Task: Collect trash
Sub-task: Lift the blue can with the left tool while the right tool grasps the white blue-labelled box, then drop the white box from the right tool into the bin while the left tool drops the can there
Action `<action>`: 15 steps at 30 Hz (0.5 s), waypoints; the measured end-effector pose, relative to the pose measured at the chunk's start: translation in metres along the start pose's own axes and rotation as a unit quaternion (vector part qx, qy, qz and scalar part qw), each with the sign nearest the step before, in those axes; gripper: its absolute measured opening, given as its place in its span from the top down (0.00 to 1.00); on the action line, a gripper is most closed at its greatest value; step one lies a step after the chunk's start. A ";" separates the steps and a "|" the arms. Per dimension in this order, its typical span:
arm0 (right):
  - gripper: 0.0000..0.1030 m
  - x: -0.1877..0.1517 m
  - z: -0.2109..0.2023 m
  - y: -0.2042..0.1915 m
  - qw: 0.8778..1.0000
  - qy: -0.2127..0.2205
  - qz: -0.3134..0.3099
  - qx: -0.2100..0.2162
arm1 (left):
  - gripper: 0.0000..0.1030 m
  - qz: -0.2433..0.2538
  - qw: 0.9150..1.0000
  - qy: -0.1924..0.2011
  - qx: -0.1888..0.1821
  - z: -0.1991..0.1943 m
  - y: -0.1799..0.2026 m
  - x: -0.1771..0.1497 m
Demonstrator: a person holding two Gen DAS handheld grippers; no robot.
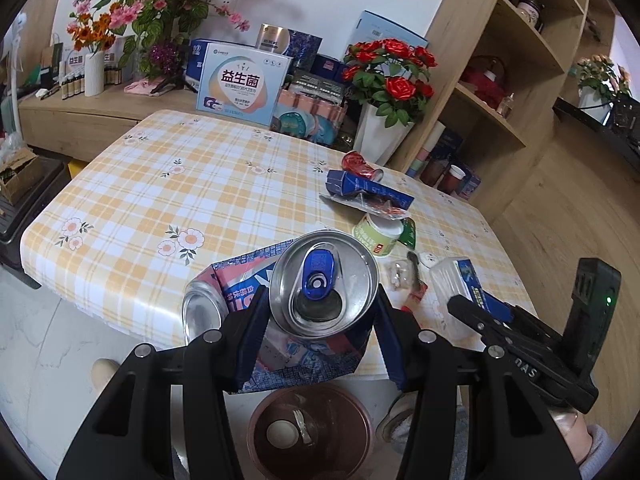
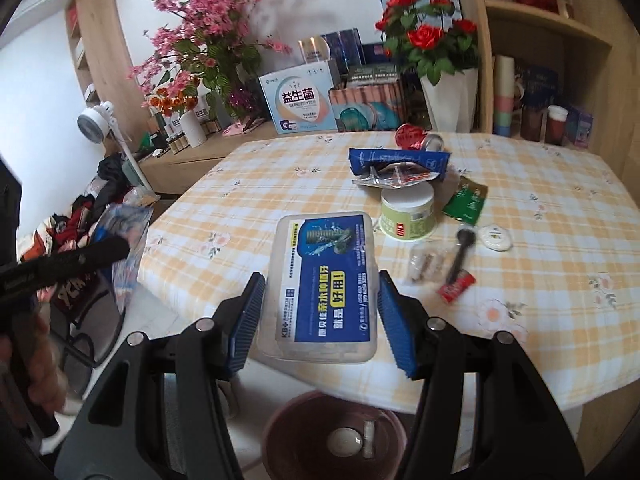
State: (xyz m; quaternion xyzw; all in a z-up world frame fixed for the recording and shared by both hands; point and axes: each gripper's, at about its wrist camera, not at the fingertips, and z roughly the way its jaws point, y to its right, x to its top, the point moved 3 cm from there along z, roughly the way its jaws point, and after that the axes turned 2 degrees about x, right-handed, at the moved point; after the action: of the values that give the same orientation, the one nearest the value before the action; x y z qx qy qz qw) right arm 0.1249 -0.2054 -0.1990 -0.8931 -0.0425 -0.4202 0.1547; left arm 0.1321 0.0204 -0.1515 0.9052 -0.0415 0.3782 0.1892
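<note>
My left gripper (image 1: 320,314) is shut on a crushed pink-and-blue drink can (image 1: 324,276), silver top with a blue tab facing the camera. It hangs past the near edge of the checked table (image 1: 180,184), above a maroon bin (image 1: 360,412) on the floor. My right gripper (image 2: 322,280) is shut on a clear plastic box with a blue label (image 2: 332,276), above the same bin (image 2: 280,420). In the left wrist view the right gripper (image 1: 490,314) and its box (image 1: 452,280) are close by on the right.
More litter lies on the table: a blue carton (image 2: 400,160), a red crushed can (image 2: 410,136), a green-white tub (image 2: 408,216), a green sachet (image 2: 466,200), a black spoon (image 2: 460,252). Boxes and flower vases line the far edge. Shelves stand to the right.
</note>
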 end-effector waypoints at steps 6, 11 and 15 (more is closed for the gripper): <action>0.44 -0.026 -0.025 0.001 1.000 -0.004 -0.003 0.005 | 0.52 0.013 1.000 -0.001 0.001 -0.015 0.011 -0.015; 0.44 -0.039 -0.030 -0.006 1.000 -0.018 -0.013 0.016 | 0.52 0.016 1.000 0.002 0.002 -0.021 0.015 -0.019; 0.41 -0.041 -0.030 -0.013 0.999 -0.024 -0.014 0.032 | 0.52 0.018 1.000 0.004 0.002 -0.024 0.017 -0.020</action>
State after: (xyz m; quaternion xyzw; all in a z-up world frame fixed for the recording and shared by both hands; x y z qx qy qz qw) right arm 0.0737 -0.2002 -0.2095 -0.8969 -0.0723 -0.3989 0.1765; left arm 0.0980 0.0124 -0.1444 0.9032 -0.0563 0.3851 0.1808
